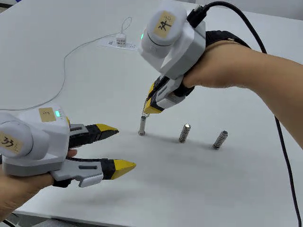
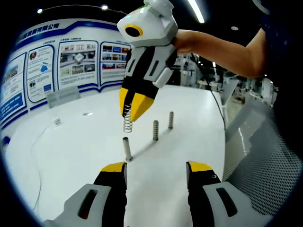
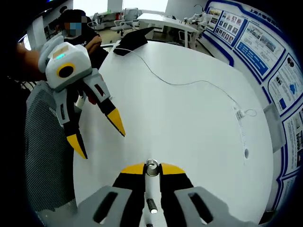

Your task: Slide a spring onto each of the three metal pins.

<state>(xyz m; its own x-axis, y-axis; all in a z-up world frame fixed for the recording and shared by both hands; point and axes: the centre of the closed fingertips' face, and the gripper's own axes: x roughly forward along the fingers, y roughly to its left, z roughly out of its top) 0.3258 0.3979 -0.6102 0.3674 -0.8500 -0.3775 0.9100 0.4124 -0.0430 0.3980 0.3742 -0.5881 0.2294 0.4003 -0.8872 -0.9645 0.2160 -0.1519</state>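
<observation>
Three upright metal pins stand in a row on the white table [image 1: 199, 189]. The left pin [image 1: 142, 126] [image 2: 127, 147] is bare. The middle pin [image 1: 184, 133] [image 2: 155, 130] and the right pin [image 1: 220, 139] [image 2: 171, 120] each carry a spring. My right gripper [image 1: 147, 109] [image 2: 134, 108] [image 3: 152, 171] is shut on a thin spring [image 1: 144, 111] [image 2: 127, 122] [image 3: 151, 164], which hangs just above the bare pin's top. My left gripper [image 1: 122, 147] [image 2: 156, 166] [image 3: 101, 141] is open with nothing in it, low and to the left of the bare pin.
A white power strip [image 1: 118, 43] [image 3: 241, 113] with a thin cable [image 1: 66, 56] lies at the far side of the table. The table's near edge [image 1: 142, 218] runs just below my left gripper. Office desks and wall posters stand beyond.
</observation>
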